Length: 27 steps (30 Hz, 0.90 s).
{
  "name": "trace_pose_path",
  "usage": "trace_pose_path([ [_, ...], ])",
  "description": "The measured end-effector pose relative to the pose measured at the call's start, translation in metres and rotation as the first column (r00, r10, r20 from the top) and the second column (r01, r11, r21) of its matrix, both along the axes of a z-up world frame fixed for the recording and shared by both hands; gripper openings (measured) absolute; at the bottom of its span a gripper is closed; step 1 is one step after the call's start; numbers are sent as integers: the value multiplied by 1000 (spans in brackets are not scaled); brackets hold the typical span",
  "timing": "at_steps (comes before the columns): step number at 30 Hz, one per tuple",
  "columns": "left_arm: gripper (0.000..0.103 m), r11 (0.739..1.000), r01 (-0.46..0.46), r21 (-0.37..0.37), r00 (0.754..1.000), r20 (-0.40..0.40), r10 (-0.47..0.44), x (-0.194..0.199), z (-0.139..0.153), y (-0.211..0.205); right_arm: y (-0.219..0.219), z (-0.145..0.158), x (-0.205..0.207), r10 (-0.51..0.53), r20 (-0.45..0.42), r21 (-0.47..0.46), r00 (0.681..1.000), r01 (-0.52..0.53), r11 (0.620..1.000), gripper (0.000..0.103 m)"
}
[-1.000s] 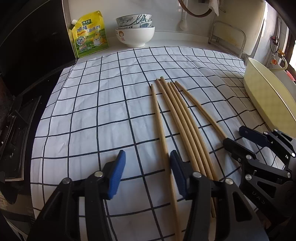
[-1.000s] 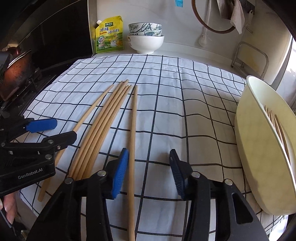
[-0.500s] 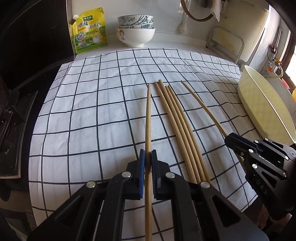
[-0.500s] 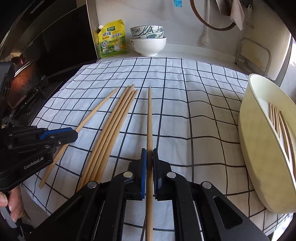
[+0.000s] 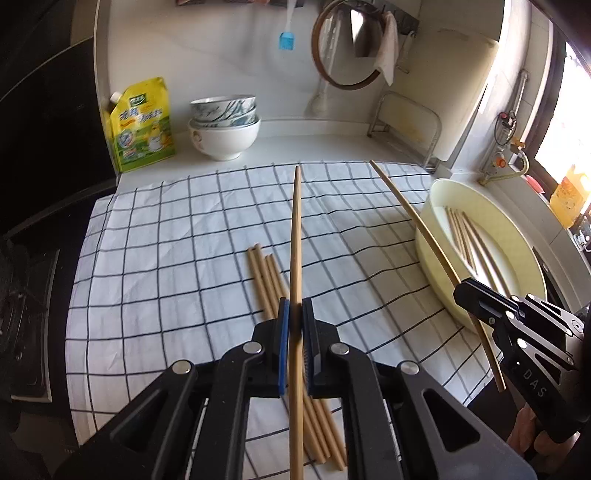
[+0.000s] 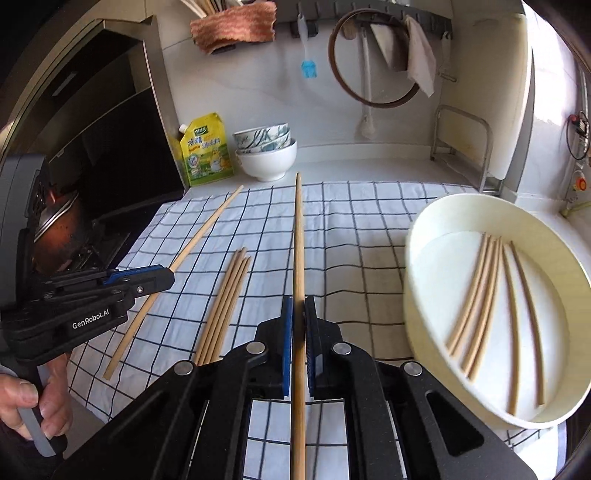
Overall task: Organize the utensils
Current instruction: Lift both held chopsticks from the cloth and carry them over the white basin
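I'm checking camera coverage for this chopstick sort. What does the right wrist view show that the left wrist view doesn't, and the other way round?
Only the right wrist view shows the brown cloth hanging up top, the dark pot at the stove, and the hand on the left gripper's handle. Only the left wrist view shows the orange bottle by the window. Both show the checked cloth, the stacked bowls, the yellow pouch, the cream basin with chopsticks inside, and each gripper shut on one chopstick.

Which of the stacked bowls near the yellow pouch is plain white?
The bottom bowl is plain white and carries the stack; the bowls nested above it have a dark leaf-like pattern.
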<state>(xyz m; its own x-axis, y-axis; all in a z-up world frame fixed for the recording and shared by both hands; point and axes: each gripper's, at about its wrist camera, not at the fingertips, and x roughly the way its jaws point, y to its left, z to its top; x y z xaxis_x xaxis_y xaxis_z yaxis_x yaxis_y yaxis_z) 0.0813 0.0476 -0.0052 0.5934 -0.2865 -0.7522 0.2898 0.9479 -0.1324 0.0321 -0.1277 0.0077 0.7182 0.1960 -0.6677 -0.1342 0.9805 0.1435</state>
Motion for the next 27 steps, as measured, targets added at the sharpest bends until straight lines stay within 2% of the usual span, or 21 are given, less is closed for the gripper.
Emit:
trace_pose_path([
  [7,8,989,141,-44,990,22,-140,16,20,-75,-74,15,-4,-158,27,-12,987,159,987,6],
  [15,8,954,296,-39,955,28,-296,26,28,-168,-152,8,-6,-313,-4,-20,950,313,950,6],
  [21,8,924,382,-10,924,26,-381,30,26,-222,-187,-8,-4,-378,-50,-16,924,378,926,6],
  [27,8,911,413,-4,911,-2,-413,40,16,-251,-203,-26,3,-403,-101,-1,910,405,915,6],
])
